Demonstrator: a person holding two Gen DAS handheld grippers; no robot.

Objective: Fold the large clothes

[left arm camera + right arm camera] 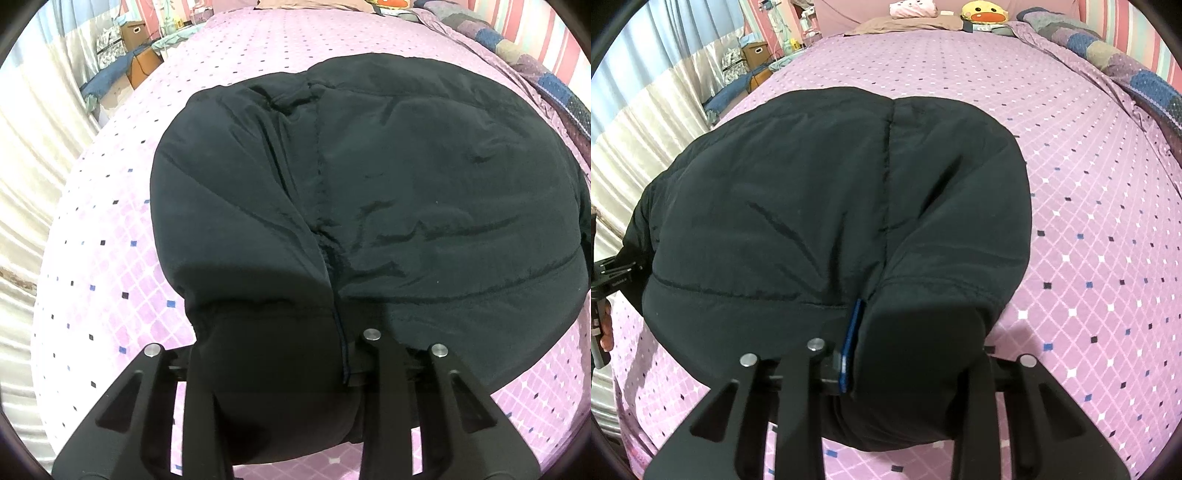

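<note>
A large black padded jacket (388, 177) lies spread on the pink checked bed sheet (110, 258). My left gripper (284, 369) is shut on the jacket's near left corner, which bulges between the fingers and hides the tips. In the right wrist view the same jacket (812, 206) fills the centre. My right gripper (905, 369) is shut on its near right corner, beside a blue finger pad (849, 350). The left gripper's body (602, 295) shows at the far left edge there.
Pillows and a yellow duck plush (984, 13) lie at the head of the bed. A patchwork quilt (1126, 70) runs along the right side. Curtains (646, 110), a cardboard box (755, 51) and clutter stand past the left edge.
</note>
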